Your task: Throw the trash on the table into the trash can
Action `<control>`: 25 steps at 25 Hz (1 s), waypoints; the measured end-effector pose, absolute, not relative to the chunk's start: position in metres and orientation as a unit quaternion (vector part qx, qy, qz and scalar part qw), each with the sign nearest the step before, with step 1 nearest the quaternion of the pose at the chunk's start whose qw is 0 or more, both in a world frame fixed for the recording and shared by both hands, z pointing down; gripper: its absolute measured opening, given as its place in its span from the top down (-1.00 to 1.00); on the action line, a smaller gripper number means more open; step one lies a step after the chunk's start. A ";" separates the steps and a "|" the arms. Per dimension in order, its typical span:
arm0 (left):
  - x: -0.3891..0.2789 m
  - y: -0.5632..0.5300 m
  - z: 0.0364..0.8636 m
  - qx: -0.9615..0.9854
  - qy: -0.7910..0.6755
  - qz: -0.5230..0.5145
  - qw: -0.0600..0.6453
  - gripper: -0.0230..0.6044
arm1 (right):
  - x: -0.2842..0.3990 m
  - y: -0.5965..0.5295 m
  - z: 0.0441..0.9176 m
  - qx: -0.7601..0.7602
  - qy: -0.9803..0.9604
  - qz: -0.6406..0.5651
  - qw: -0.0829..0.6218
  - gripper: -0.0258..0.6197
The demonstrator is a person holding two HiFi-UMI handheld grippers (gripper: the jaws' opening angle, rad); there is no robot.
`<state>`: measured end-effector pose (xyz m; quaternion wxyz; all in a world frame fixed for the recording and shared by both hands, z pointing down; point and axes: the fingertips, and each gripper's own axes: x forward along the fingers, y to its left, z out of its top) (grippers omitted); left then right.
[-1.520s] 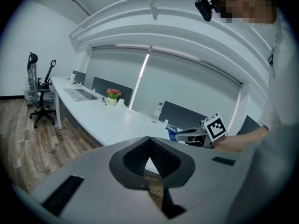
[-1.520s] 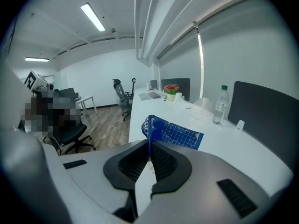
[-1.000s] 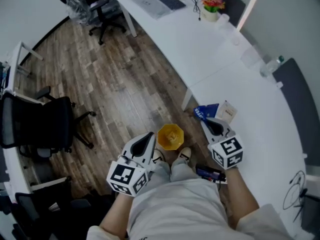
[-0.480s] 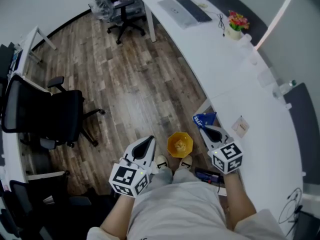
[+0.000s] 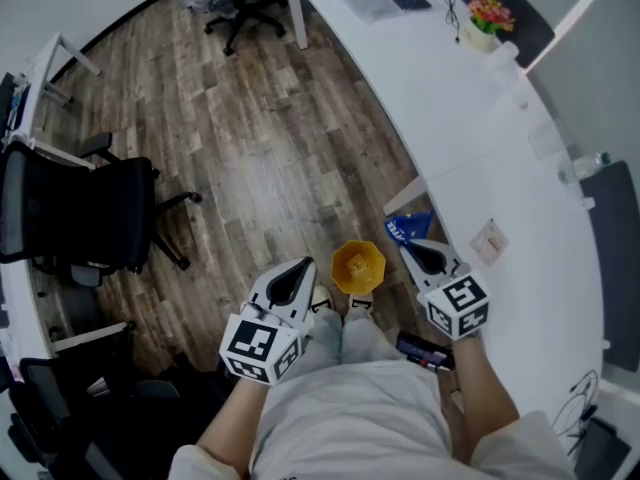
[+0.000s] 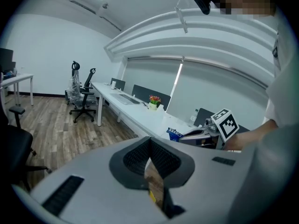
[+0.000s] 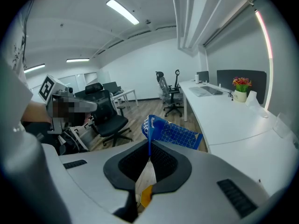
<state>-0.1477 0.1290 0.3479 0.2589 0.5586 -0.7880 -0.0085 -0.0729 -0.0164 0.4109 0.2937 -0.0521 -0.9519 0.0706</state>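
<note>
head view: right jaws clamp blue packet (image 5: 408,228), now nearer yellow bin (image 5: 358,266); left jaws closed, empty

Open-topped yellow plastic trash can (image 5: 357,267) on brown wood-plank floor (image 5: 250,158) — mouth unblocked from above. Edge of white curved bench (image 5: 500,158) and its white leg (image 5: 404,196) crowd the can's right side; person's pale shoes (image 5: 361,304) just beside its near side. Left of the can bare floor, wide passage — black office chair (image 5: 85,218) well apart. Right tongs (image 5: 418,255) with blue printed packet (image 5: 408,228) near the rim, gap between clear.
</note>
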 end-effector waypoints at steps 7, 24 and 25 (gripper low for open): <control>-0.138 0.115 0.388 0.575 -0.769 0.007 0.280 0.92 | -0.067 -0.017 0.461 -0.078 -0.938 0.069 0.332 0.80; -0.122 0.105 0.610 0.558 -0.743 0.021 0.369 0.92 | -0.048 0.014 0.692 -0.151 -0.900 0.080 0.401 0.80; -0.123 0.104 0.622 0.558 -0.742 0.023 0.371 0.92 | -0.048 0.015 0.705 -0.154 -0.899 0.083 0.401 0.80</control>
